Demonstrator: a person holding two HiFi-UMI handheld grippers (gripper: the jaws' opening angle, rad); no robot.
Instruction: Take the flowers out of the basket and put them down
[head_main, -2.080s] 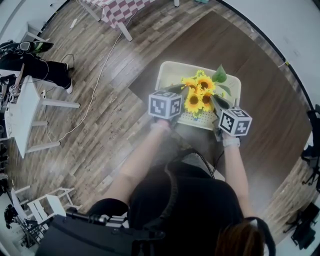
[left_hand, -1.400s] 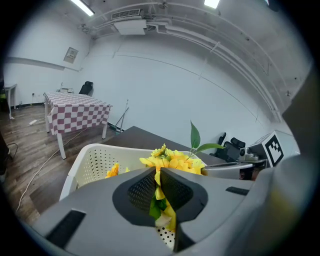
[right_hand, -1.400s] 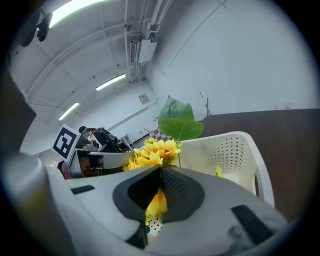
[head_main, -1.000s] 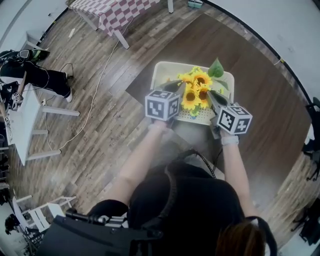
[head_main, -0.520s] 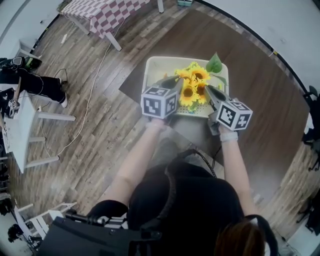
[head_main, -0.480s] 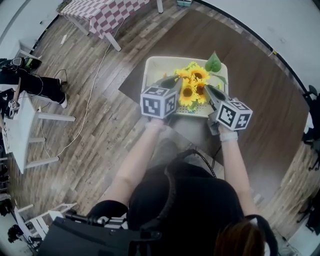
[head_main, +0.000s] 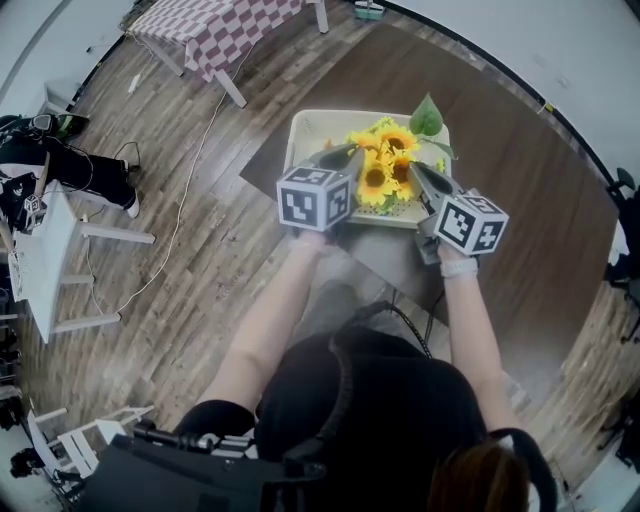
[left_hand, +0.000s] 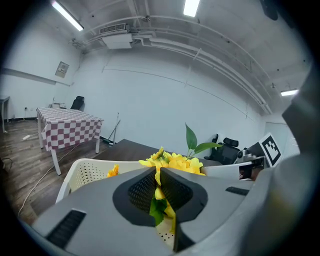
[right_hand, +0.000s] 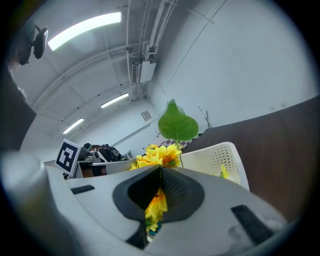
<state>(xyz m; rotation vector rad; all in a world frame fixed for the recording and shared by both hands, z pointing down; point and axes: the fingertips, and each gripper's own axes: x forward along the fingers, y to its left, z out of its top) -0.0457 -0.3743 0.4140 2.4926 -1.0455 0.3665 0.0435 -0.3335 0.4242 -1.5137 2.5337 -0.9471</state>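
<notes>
Head view: the flowers (head_main: 385, 170) stand bunched over the basket's (head_main: 300, 135) near half. The left gripper (head_main: 345, 158) is clamped on a stem at the basket's near-left. The right gripper (head_main: 420, 175), jaws almost together, appears to pinch a thinner one at its near-right. I judge this the lift-out step. Next, the bunch must clear the basket's rim and reach the dark table (head_main: 520, 180) beside it.

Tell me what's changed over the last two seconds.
The flowers look lifted slightly: their big leaf now reaches the far rim of the basket. Nothing was grabbed or released. The left gripper and the right gripper stay shut on the flowers; the basket looks unmoved.
</notes>
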